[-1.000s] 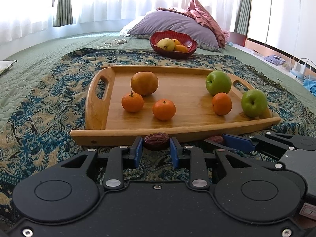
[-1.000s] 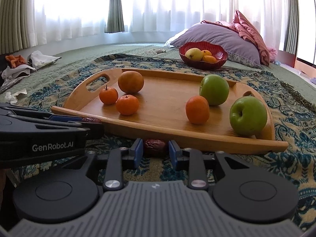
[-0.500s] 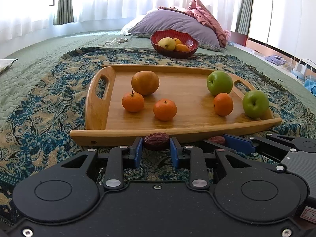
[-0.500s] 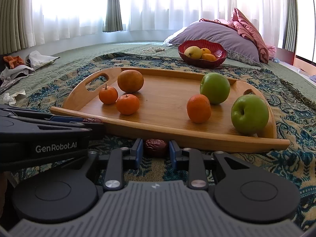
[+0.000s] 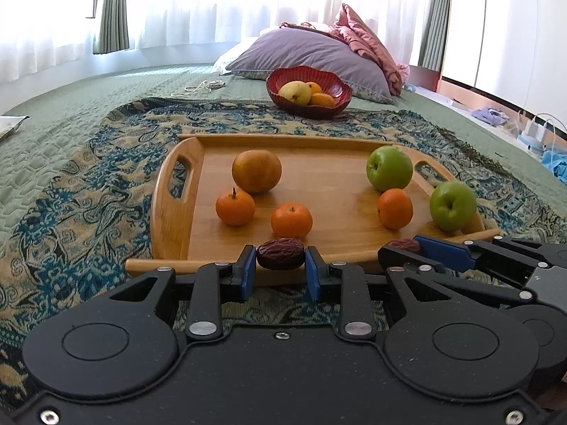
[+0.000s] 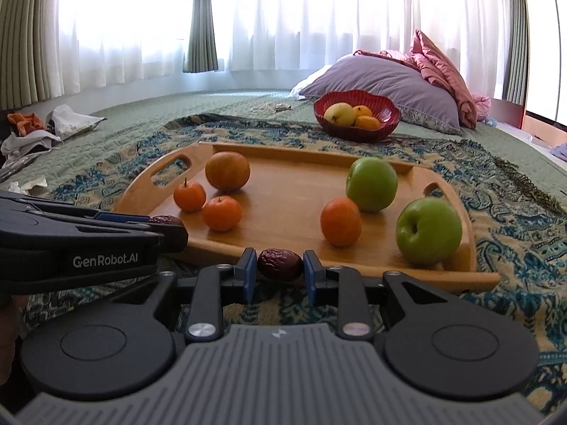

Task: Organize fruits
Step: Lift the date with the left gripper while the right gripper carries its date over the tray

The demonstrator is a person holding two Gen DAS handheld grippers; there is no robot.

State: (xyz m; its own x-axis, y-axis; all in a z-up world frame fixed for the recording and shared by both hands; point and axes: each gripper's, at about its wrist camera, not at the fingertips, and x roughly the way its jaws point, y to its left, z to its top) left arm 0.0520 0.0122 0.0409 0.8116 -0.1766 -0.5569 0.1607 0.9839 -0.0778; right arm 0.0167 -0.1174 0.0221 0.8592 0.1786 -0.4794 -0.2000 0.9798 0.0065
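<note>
Dates sit in both grippers, one each, at the near rim of the wooden tray (image 5: 173,212). In the left gripper (image 5: 280,270) a wrinkled dark red date (image 5: 280,253) lies with its long axis crosswise, end to end between the two blue pads (image 5: 248,272), which are clenched on its tips. The right gripper (image 6: 277,272) grasps a second date (image 6: 280,264) the same way: long axis level and sideways, pads pressing both ends. Each date hangs just in front of the tray's near edge, above the patterned blue and tan cloth (image 5: 88,191) that the tray rests on.

Seen from the left wrist, the right gripper (image 5: 407,248) comes in from the right of the tray's near edge, its date (image 5: 404,245) showing at the tip; from the right wrist, the left gripper (image 6: 166,221) reaches in from the left with its date (image 6: 166,219).

On the tray, counted: two green apples (image 5: 389,168) (image 5: 453,205) toward its right end, three small mandarins (image 5: 235,207) (image 5: 291,220) (image 5: 394,208), and one larger brownish-orange round fruit (image 5: 256,170) at its left back. Beyond the tray's far edge stands one red bowl (image 5: 340,101) holding a yellow fruit and some orange ones. Behind that lie a purple pillow (image 5: 304,56) and a pink cloth bundle (image 5: 365,44).
</note>
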